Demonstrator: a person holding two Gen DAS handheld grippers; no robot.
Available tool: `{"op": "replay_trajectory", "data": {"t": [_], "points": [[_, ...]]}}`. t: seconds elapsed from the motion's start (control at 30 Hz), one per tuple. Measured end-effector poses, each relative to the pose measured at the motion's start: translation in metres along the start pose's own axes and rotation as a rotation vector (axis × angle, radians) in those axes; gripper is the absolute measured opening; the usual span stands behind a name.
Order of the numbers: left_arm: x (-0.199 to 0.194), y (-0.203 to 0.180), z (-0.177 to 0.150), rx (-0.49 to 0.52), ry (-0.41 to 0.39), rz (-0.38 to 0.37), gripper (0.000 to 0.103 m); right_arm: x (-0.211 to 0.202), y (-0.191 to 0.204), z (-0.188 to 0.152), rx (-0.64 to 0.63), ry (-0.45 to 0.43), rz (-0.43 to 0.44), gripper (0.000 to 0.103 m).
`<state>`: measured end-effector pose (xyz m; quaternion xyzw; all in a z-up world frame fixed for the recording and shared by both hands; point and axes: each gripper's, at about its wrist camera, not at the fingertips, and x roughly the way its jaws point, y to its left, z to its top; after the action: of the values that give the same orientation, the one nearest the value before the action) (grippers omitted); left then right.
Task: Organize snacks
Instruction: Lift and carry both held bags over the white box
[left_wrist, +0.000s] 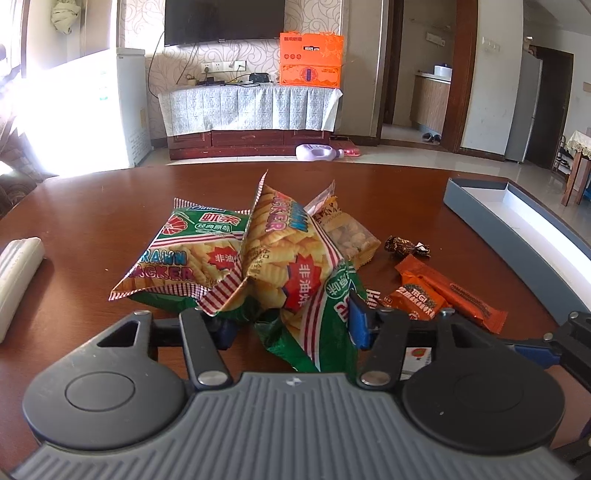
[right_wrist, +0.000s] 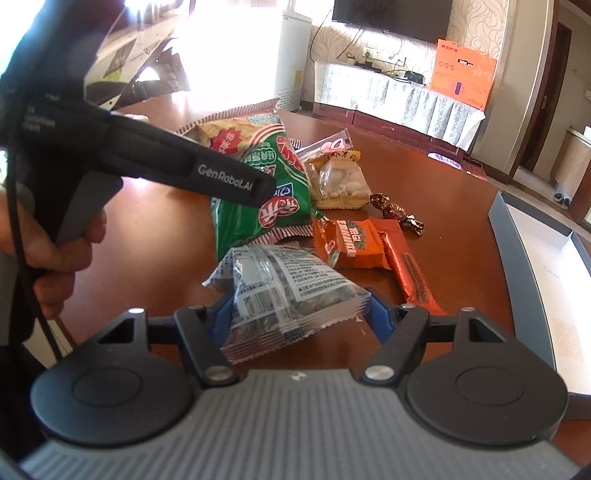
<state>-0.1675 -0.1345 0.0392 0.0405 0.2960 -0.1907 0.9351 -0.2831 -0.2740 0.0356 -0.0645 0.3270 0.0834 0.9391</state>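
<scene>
Two grippers pinching snack bags over a brown table.

Left wrist view: the left gripper (left_wrist: 291, 325) tilts down at the table (left_wrist: 92, 229), its blue pads pressed into the crumpled end of a green prawn cracker bag (left_wrist: 295, 280); a second cracker bag (left_wrist: 184, 254) leans against it, with a clear nut bag (left_wrist: 351, 236), a wrapped candy (left_wrist: 406, 246), orange packets (left_wrist: 443, 291) and a grey box (left_wrist: 517, 218) to the right. Right wrist view: the right gripper (right_wrist: 299, 314) also tilts down, its jaws closed on a clear seed bag (right_wrist: 288, 295) at the near table edge. A hand (right_wrist: 62, 251) grasps the other gripper's handle at the left.
</scene>
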Motion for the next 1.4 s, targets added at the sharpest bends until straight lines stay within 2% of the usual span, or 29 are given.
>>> {"op": "replay_trajectory", "data": {"t": [0.3,0.6,0.9,1.1,1.23,1.4], "points": [[-0.008,0.001,0.003,0.009,-0.04,0.047,0.061,-0.024,-0.006,0.004,0.011,-0.095,-0.031,0.073],[-0.016,-0.006,0.002,0.051,-0.084,0.055,0.061,-0.04,-0.021,0.013,0.073,-0.207,-0.081,0.073],[-0.019,-0.015,-0.004,0.09,-0.098,0.092,0.061,-0.052,-0.041,0.017,0.13,-0.267,-0.123,0.073],[-0.021,-0.038,-0.004,0.156,-0.126,0.086,0.061,-0.06,-0.057,0.023,0.176,-0.312,-0.14,0.073],[-0.02,-0.06,-0.005,0.189,-0.139,0.06,0.061,-0.061,-0.06,0.025,0.155,-0.323,-0.173,0.073],[-0.023,-0.086,-0.005,0.226,-0.189,0.07,0.061,-0.063,-0.068,0.026,0.144,-0.327,-0.209,0.073]]}}
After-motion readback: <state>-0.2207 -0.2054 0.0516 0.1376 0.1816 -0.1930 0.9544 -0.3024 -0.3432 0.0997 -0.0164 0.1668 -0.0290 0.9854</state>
